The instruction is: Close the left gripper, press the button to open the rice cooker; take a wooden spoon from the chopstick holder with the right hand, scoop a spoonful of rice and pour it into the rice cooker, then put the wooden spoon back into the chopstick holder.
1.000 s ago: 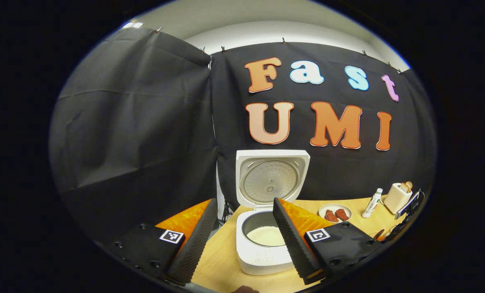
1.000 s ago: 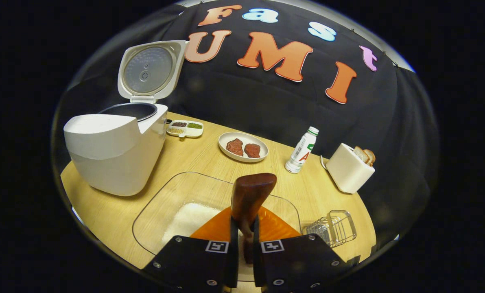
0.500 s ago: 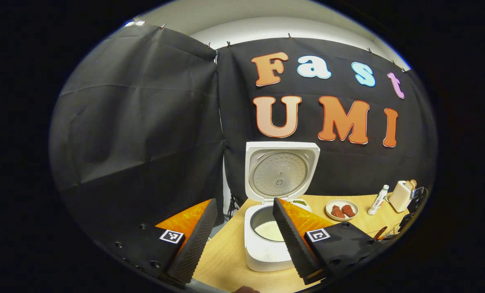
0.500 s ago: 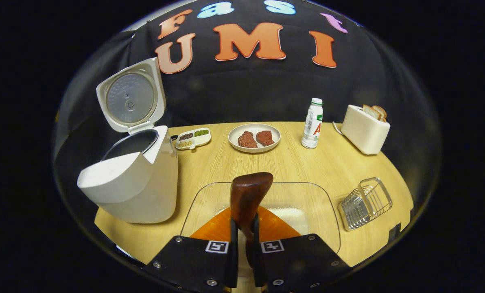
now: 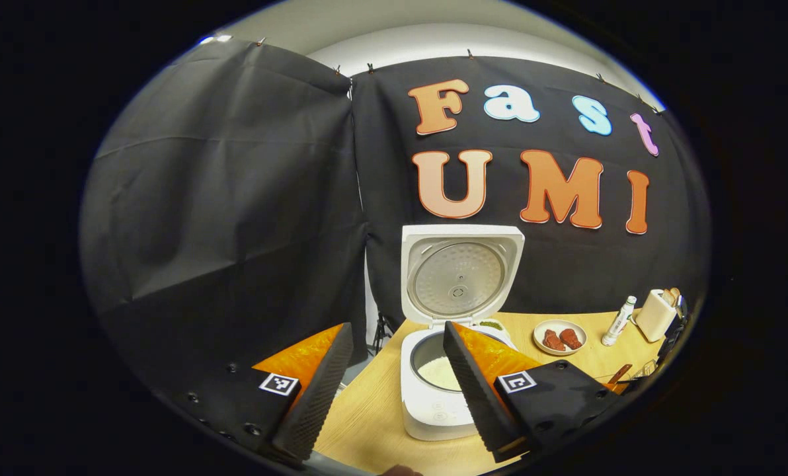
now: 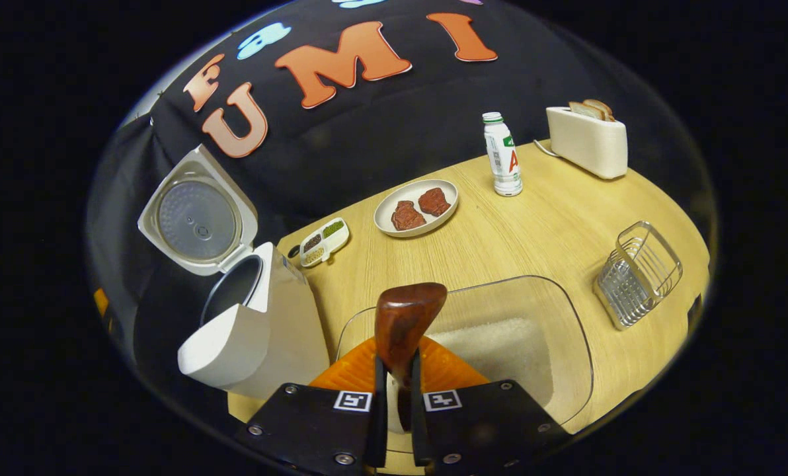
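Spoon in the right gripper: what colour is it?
Dark reddish-brown wood; the spoon shows best in the right gripper view, clamped in the right gripper.

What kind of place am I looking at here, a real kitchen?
Probably a staged kitchen booth, not a home: black cloth walls surround one light wooden table set with an open white rice cooker, a cream toaster holding bread and a plate of meat.

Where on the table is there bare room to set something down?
Bare wood lies between the plate, the bottle and the clear rice tray, and between the toaster and the wire holder. It is crowded beside the rice cooker.
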A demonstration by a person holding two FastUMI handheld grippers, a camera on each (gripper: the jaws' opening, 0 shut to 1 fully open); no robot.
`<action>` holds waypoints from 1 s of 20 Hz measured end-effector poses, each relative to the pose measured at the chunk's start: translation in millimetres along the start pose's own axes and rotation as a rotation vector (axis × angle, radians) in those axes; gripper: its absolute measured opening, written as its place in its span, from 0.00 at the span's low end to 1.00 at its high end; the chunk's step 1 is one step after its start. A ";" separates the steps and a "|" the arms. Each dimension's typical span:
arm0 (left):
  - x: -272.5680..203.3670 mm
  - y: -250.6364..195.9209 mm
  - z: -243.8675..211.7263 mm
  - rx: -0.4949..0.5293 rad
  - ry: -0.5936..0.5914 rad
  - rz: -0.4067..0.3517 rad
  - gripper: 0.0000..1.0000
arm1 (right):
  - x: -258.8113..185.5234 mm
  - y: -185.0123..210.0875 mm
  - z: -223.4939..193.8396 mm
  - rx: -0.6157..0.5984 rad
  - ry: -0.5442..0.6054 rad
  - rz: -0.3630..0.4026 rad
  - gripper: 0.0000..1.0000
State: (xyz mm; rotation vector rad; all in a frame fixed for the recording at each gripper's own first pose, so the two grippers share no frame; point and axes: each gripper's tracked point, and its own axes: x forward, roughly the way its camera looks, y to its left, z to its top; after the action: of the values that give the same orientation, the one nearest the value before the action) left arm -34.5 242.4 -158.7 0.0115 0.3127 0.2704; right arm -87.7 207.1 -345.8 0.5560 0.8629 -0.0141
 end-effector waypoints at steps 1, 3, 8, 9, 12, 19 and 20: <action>1.2 -0.7 0.1 0.002 0.001 0.000 0.94 | 1.4 4.0 0.6 0.011 -0.005 0.015 0.14; 2.7 0.8 0.0 0.006 0.002 0.002 0.94 | 4.5 7.9 0.7 0.048 0.004 0.037 0.15; 6.8 -1.9 0.7 0.011 0.003 -0.004 0.94 | 1.8 -0.1 10.4 0.236 0.008 0.120 0.15; 8.3 -4.9 0.4 0.012 0.005 -0.008 0.90 | 0.4 -3.7 15.1 0.273 0.002 0.144 0.15; 9.7 -14.8 0.9 0.014 0.005 -0.027 0.94 | -7.6 -17.1 26.9 0.371 -0.017 0.201 0.14; 15.4 -46.9 10.1 0.027 -0.006 -0.085 0.94 | -26.6 -51.4 58.8 0.518 -0.090 0.253 0.14; 16.4 -49.4 11.3 0.030 -0.008 -0.092 0.94 | -29.2 -54.6 64.1 0.557 -0.098 0.263 0.14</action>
State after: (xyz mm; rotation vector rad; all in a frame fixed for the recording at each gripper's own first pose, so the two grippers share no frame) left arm -3.1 199.4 -155.6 0.0275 0.3088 0.1744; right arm -73.7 124.1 -316.5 1.1786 0.6810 -0.0421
